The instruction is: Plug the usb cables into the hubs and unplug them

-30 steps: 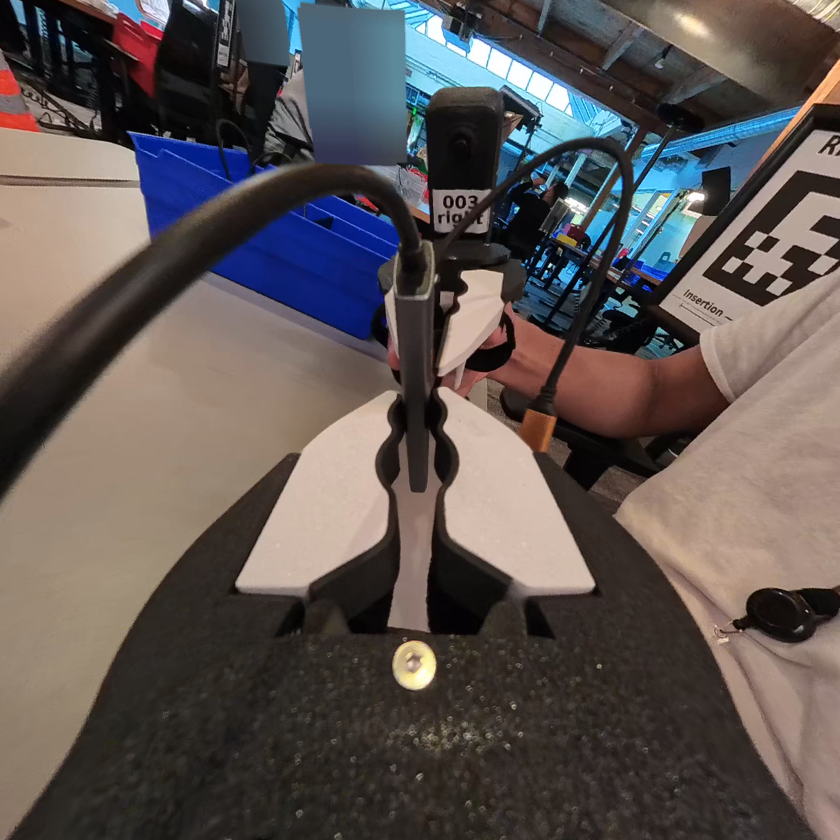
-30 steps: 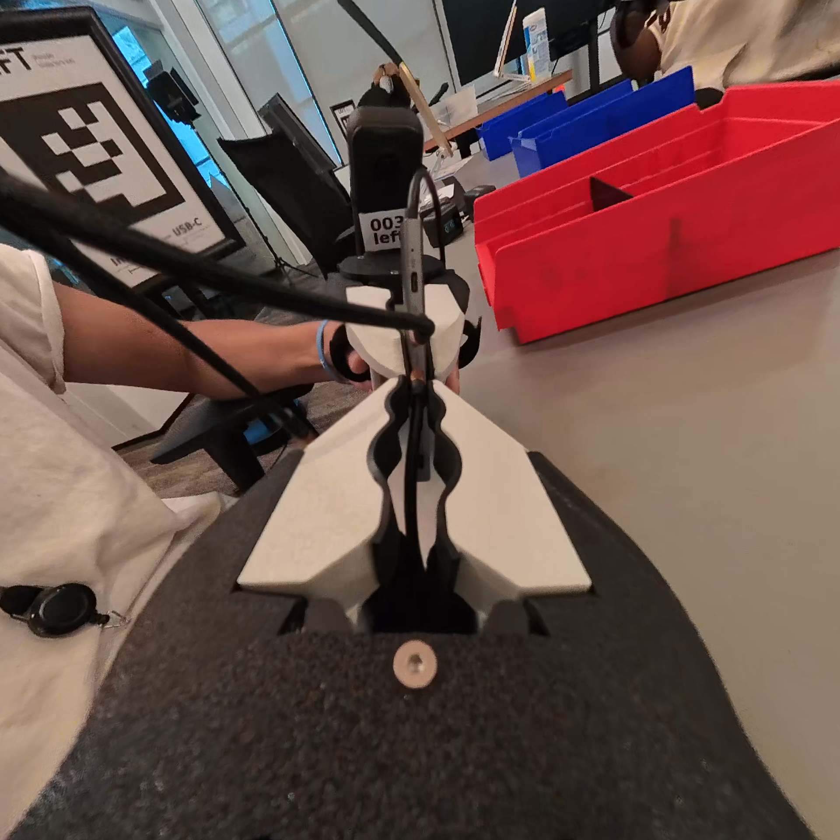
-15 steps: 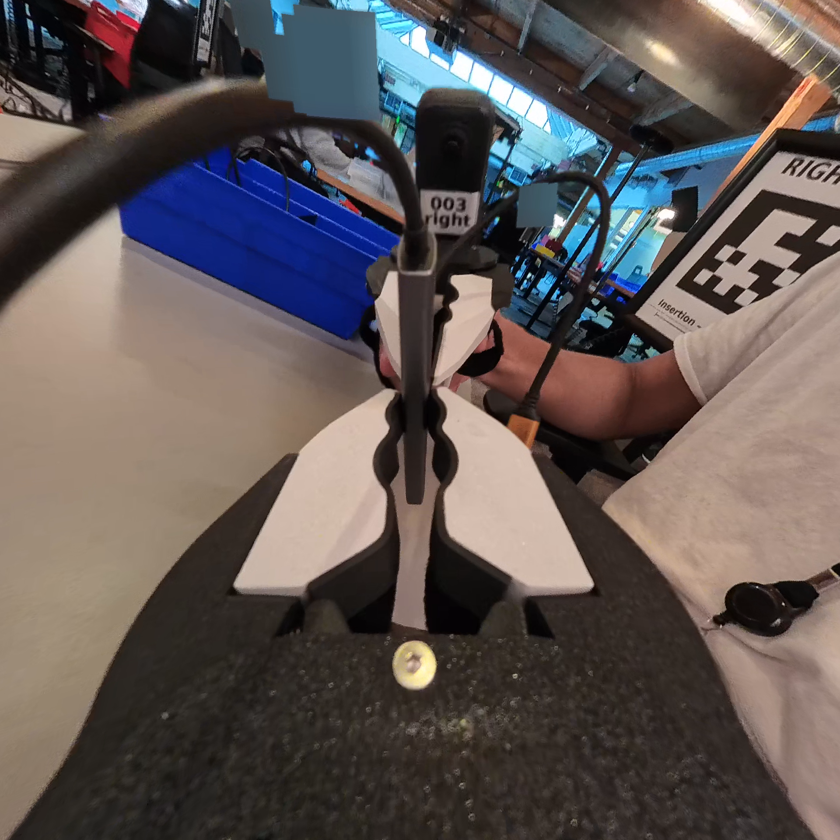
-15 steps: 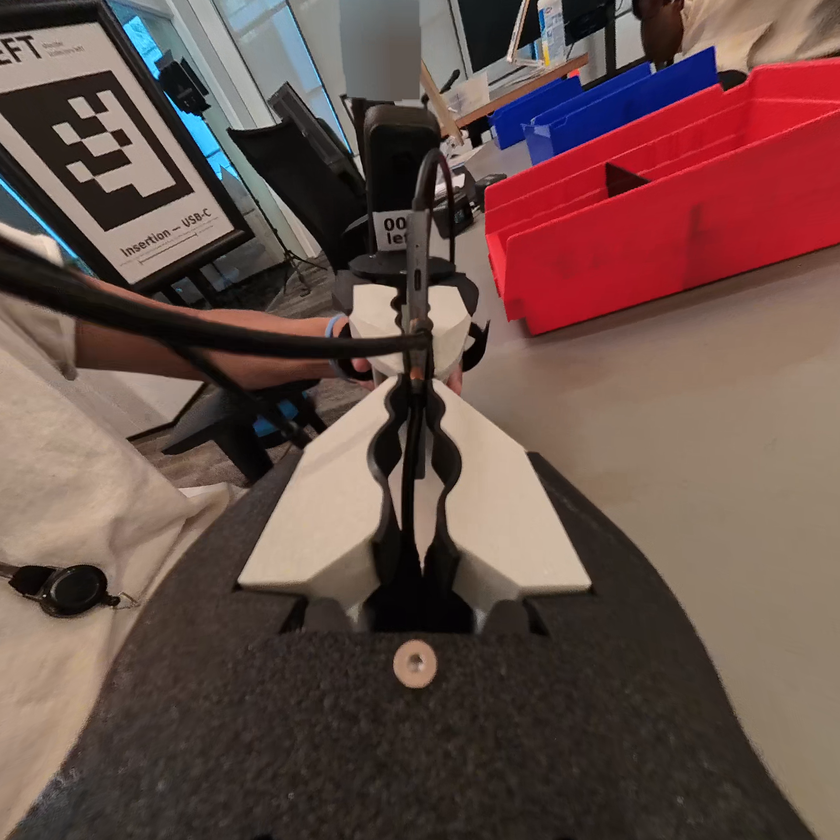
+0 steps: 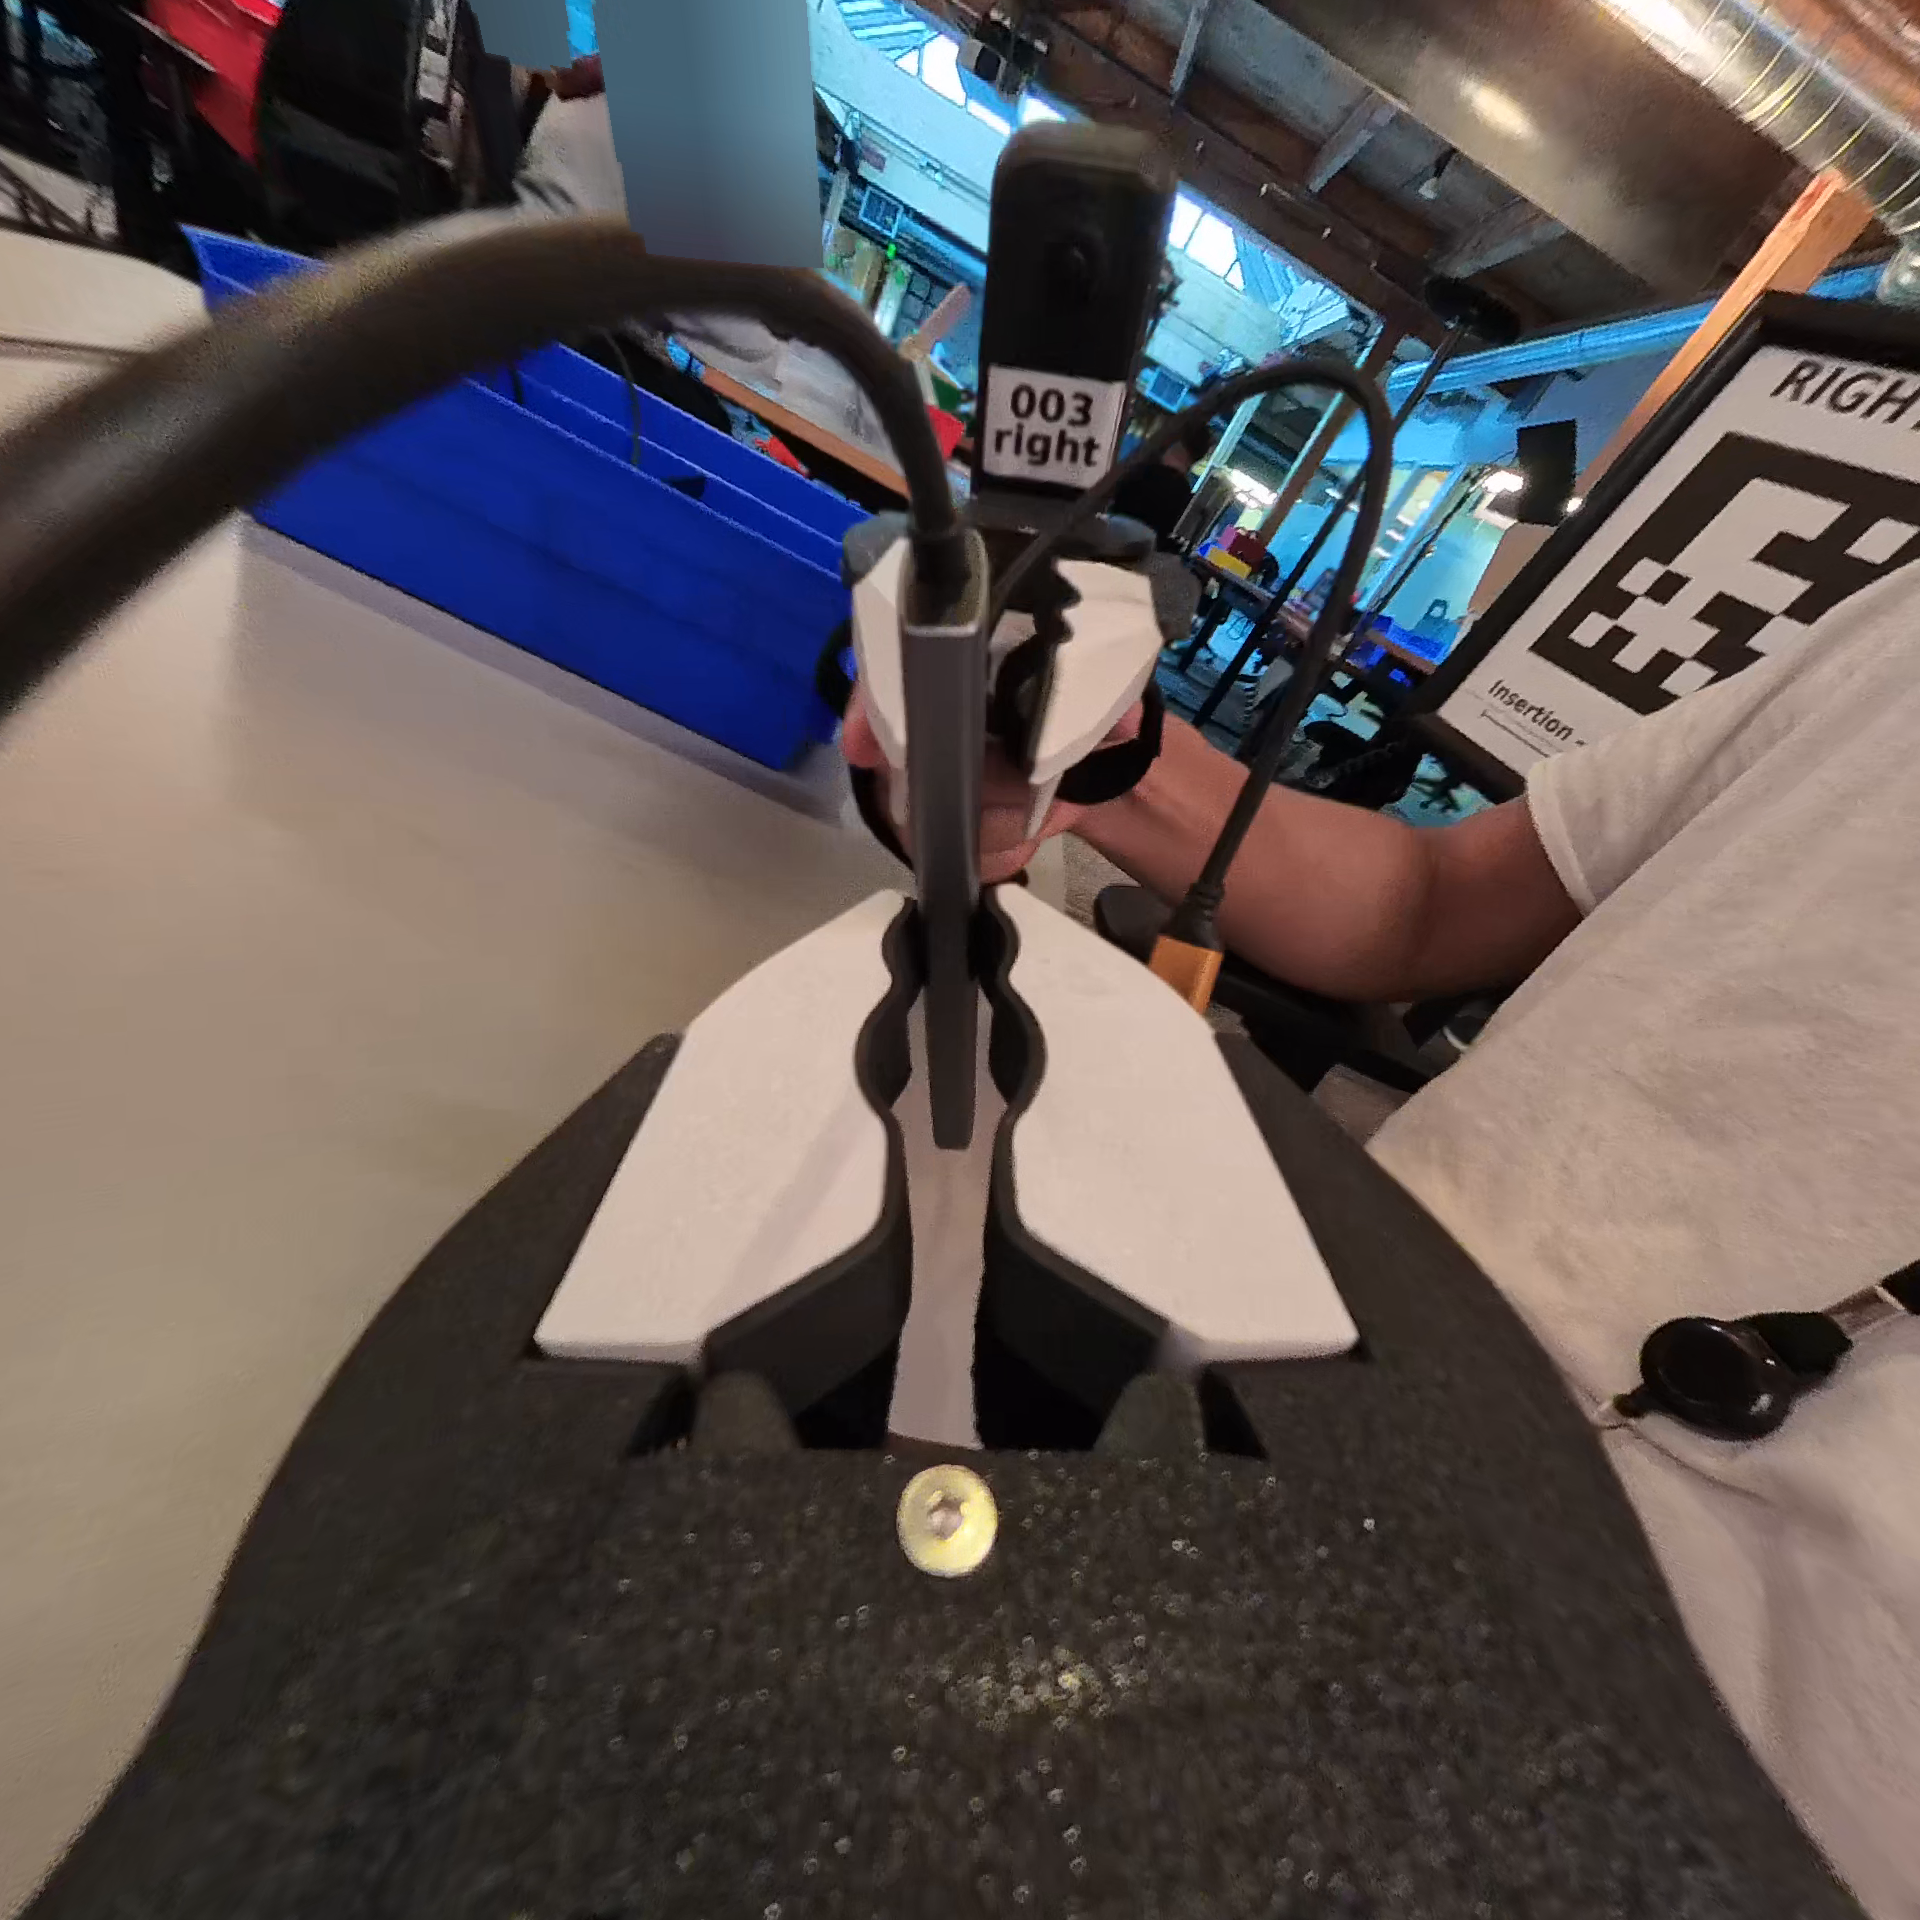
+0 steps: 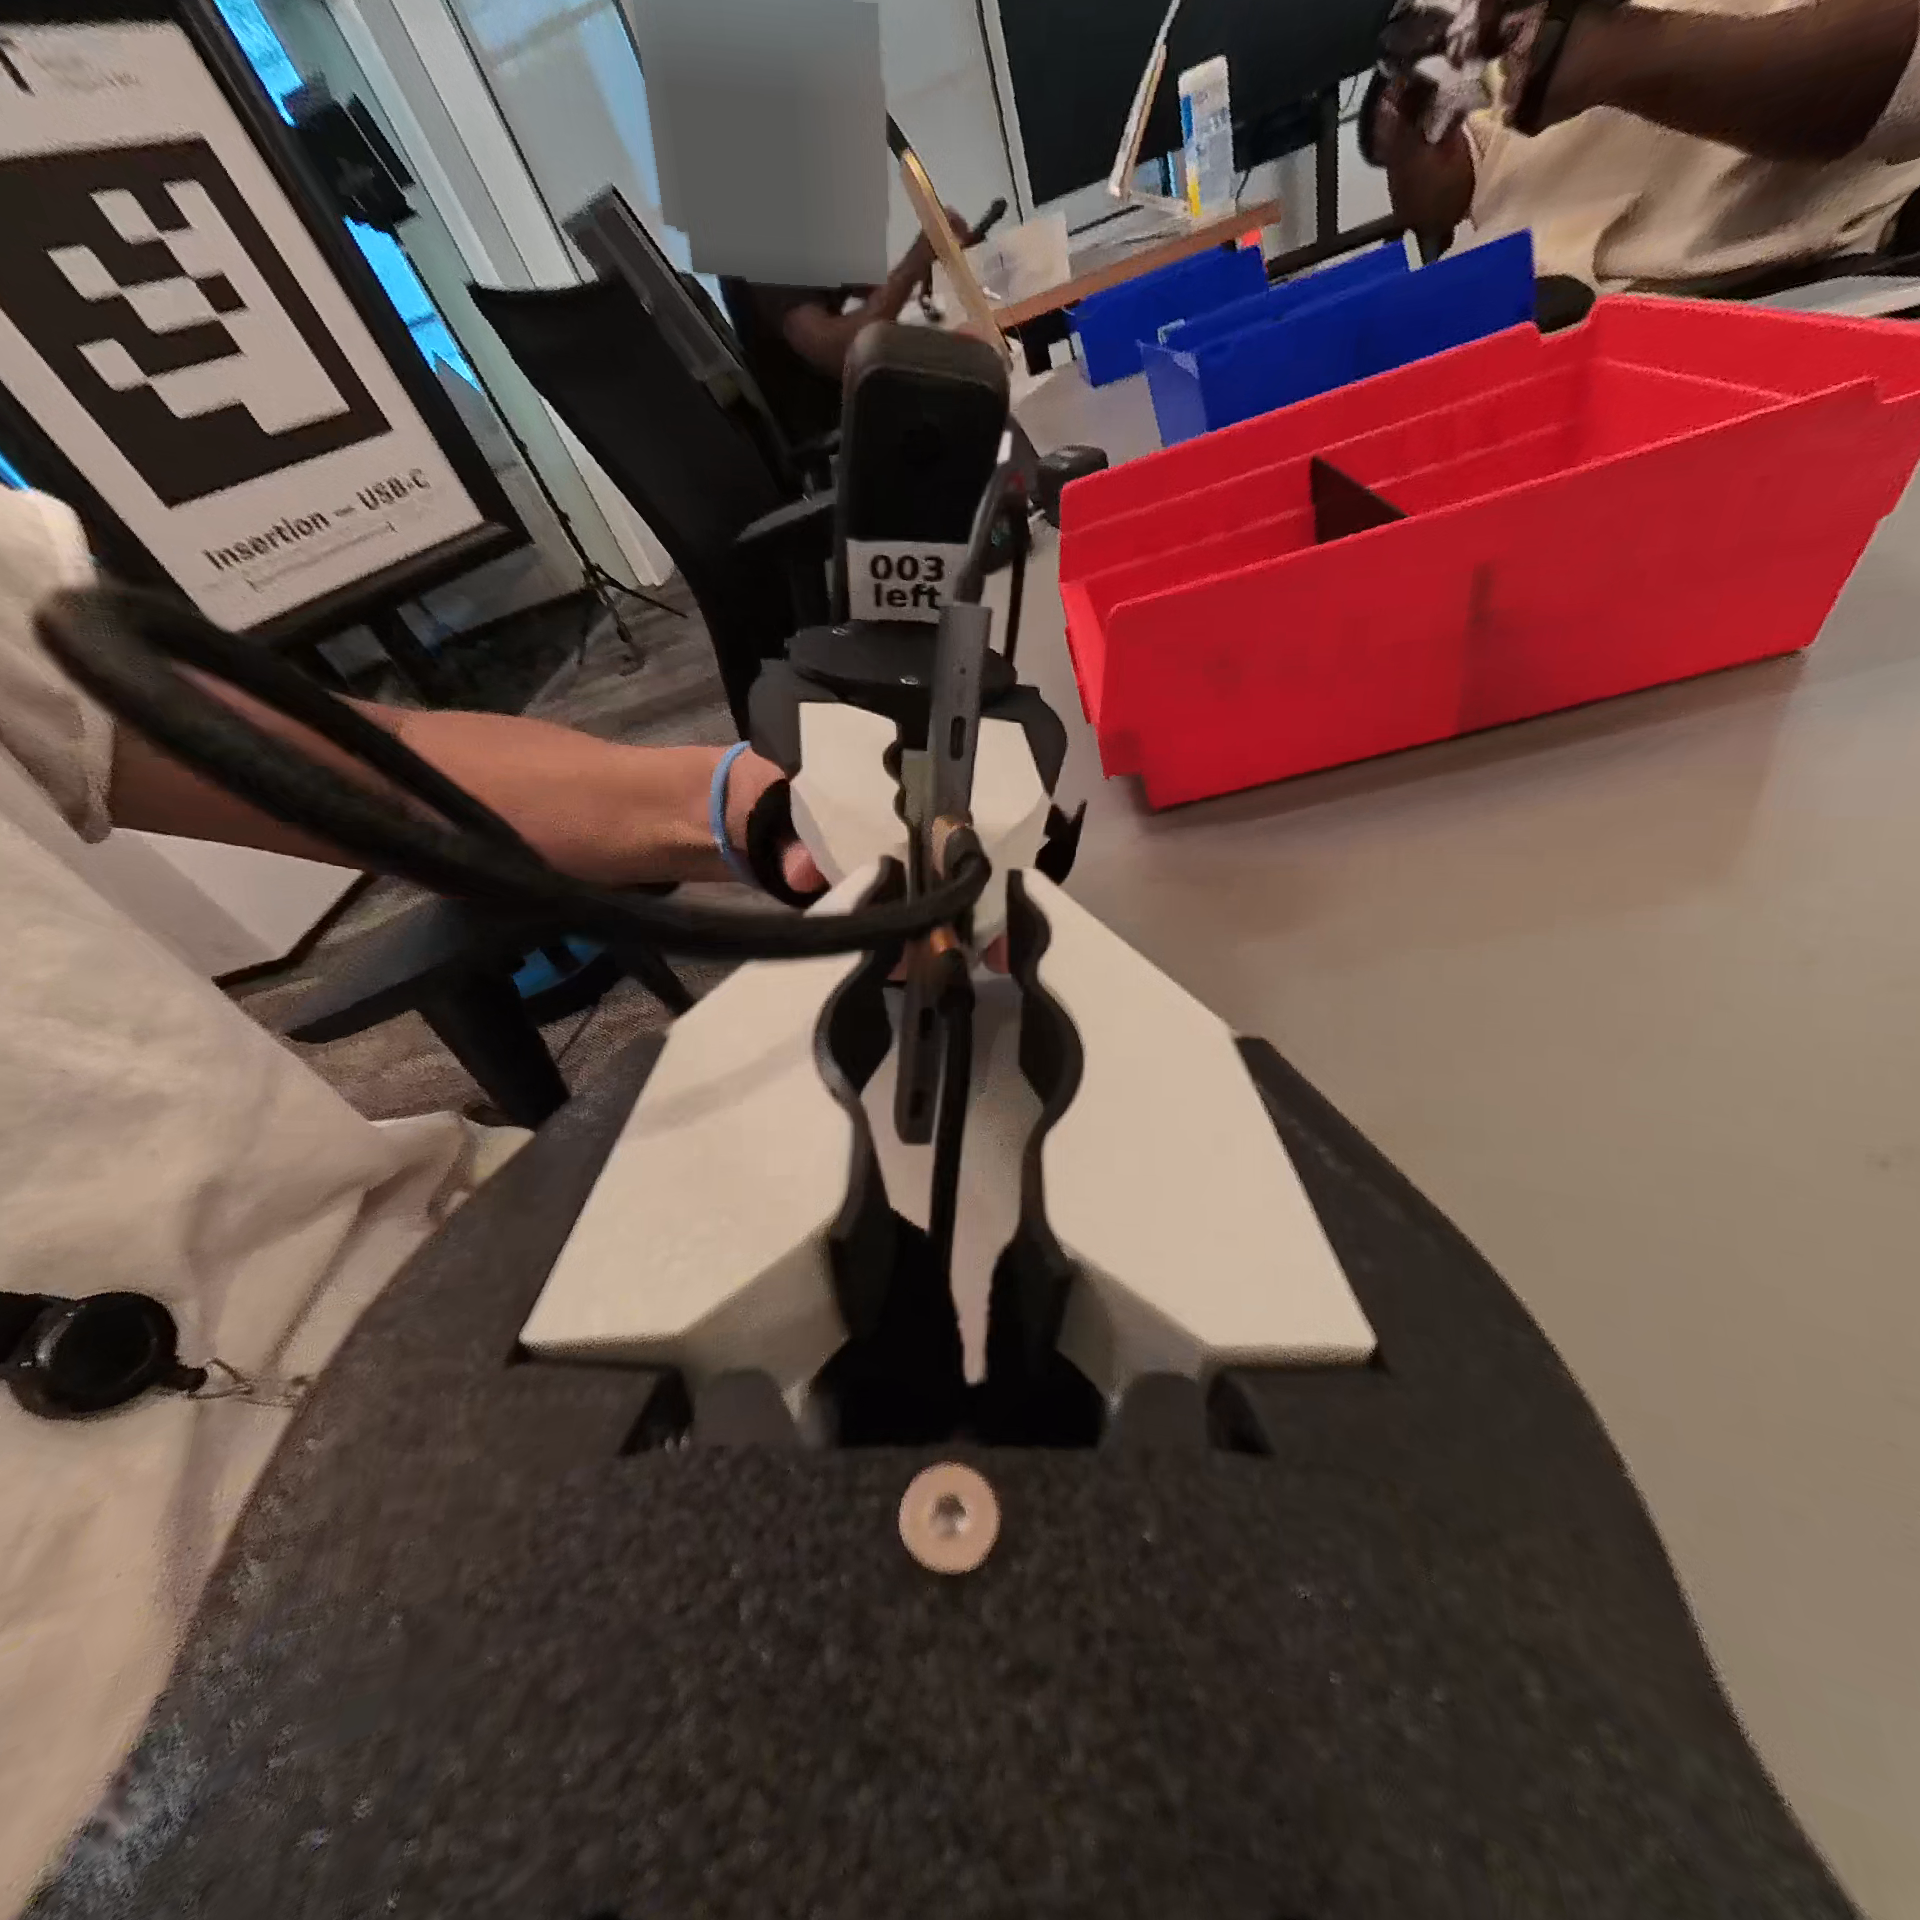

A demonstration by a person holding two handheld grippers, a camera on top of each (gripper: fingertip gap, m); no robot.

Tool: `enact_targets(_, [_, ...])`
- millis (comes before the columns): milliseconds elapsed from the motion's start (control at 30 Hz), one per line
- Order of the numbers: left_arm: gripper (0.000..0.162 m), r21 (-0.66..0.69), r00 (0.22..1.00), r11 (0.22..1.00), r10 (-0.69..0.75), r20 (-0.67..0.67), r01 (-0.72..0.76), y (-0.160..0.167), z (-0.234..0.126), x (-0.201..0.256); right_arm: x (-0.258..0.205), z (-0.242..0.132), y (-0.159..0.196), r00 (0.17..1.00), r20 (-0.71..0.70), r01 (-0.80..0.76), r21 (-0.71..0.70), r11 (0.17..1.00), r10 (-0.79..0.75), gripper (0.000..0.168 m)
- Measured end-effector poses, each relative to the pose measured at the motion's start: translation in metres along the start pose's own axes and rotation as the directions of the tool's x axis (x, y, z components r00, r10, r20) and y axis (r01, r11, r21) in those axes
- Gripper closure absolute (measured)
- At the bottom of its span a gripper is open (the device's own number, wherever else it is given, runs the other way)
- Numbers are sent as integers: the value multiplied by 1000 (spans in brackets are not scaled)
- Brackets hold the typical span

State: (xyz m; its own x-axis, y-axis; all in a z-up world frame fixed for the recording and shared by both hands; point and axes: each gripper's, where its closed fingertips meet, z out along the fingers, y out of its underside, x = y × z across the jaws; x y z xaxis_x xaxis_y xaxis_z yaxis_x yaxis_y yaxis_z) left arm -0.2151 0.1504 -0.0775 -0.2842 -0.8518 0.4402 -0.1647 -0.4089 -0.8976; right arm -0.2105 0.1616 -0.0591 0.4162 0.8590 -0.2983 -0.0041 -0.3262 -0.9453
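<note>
My left gripper [image 5: 948,904] is shut on a slim grey hub [image 5: 940,831] that stands upright between its pads. A thick black cable [image 5: 416,312] leaves the hub's top and loops to the left. My right gripper [image 6: 948,888] faces the left one. Its jaws stand slightly apart around a dark cable plug [image 6: 920,1060] with a copper collar. The plug's tip sits beside the hub [image 6: 961,675]. The thick cable [image 6: 364,790] crosses in front of the right fingertips. The thin cable's other, orange-collared plug [image 5: 1190,961] hangs free below the right gripper.
A red bin [image 6: 1455,644] stands on the grey table [image 6: 1507,1039], with blue bins [image 6: 1299,322] behind it. Blue bins [image 5: 540,540] also stand on the table's far side [image 5: 312,935]. Marker signboards [image 5: 1745,582] [image 6: 177,343] and a black chair [image 6: 665,436] stand off the table's edge. Other people sit farther back.
The right gripper's jaws have widened a little around the plug. The plug has tilted and moved closer to the hub. The left gripper still holds the hub.
</note>
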Motion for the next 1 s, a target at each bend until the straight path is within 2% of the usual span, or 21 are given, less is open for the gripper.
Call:
enact_targets(167, [152, -37, 1000, 999, -8, -20, 7, 7, 7, 2, -4, 8, 8, 999, 32, -17, -20, 1000, 18, 163])
enact_targets(400, [151, 105, 999, 994, -18, 51, 13, -16, -9, -6, 4, 5, 7, 998, 19, -63, 0, 998, 63, 164])
enact_targets(633, [152, 108, 995, 994, 22, 94, -32, -16, -9, -11, 7, 6, 9, 998, -3, -67, 2, 998, 67, 164])
enact_targets(733, [152, 144, 997, 990, -16, 71, 6, -17, -8, -11, 7, 6, 9, 997, 9, -79, 19, 997, 78, 164])
enact_targets(1000, [152, 176, 996, 984, 8, 90, -24, -22, -5, -7, 4, 4, 4, 997, 18, -80, 63, 995, 79, 165])
